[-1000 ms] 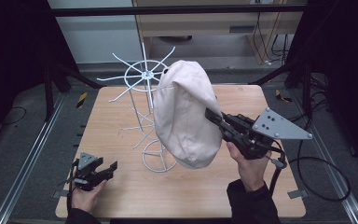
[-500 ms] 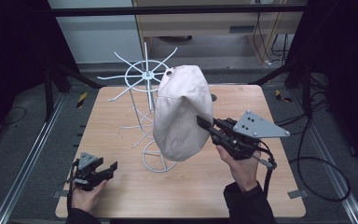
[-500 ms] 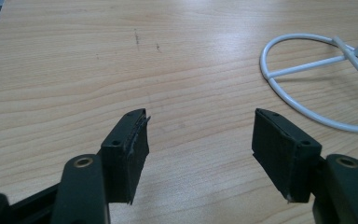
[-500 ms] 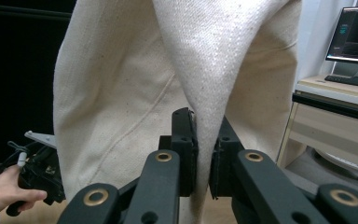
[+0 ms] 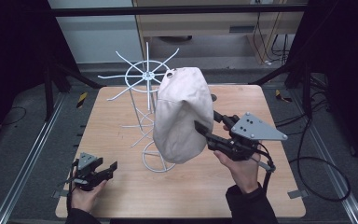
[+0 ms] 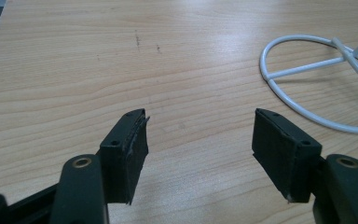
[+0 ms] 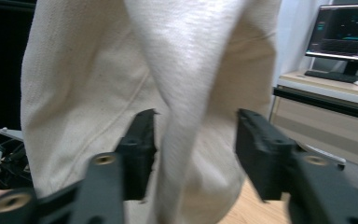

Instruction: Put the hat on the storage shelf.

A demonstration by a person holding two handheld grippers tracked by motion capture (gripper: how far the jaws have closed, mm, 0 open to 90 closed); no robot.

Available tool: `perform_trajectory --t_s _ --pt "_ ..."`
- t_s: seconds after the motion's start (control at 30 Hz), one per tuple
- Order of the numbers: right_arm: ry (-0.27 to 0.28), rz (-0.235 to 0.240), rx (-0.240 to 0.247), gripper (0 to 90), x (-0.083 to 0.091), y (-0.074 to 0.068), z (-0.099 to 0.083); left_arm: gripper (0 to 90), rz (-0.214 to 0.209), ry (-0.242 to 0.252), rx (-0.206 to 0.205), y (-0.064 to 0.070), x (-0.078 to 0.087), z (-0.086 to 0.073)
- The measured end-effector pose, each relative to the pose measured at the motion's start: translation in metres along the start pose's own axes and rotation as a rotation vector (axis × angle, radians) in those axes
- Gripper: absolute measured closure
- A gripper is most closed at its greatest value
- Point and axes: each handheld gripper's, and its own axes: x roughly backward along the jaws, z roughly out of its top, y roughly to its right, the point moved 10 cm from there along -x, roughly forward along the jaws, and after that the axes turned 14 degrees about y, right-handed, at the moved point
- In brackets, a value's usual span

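The right gripper (image 5: 204, 129) is reaching toward a big cream cloth bag (image 5: 182, 114) hanging on a white wire stand (image 5: 145, 79). Its jaws are spread wide, with a fold of bag between them. The left gripper (image 5: 107, 169) is sitting low near the stand's ring base (image 6: 307, 70), jaws spread and holding nothing.

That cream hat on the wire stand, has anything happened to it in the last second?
The right tool moved left and away from the person, and the hat swung up with it toward the white wire stand. Now its jaws are apart with a fold of the hat between them, so whether it grips is unclear. The left tool stayed open, low over the table.
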Motion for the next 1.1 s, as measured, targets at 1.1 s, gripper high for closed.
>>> perform_trajectory --t_s 1.1 --pt "-0.311 -0.316 -0.135 15.3 0.101 0.107 -0.158 31.6 0.006 -0.007 0.002 -0.004 -0.002 -0.002"
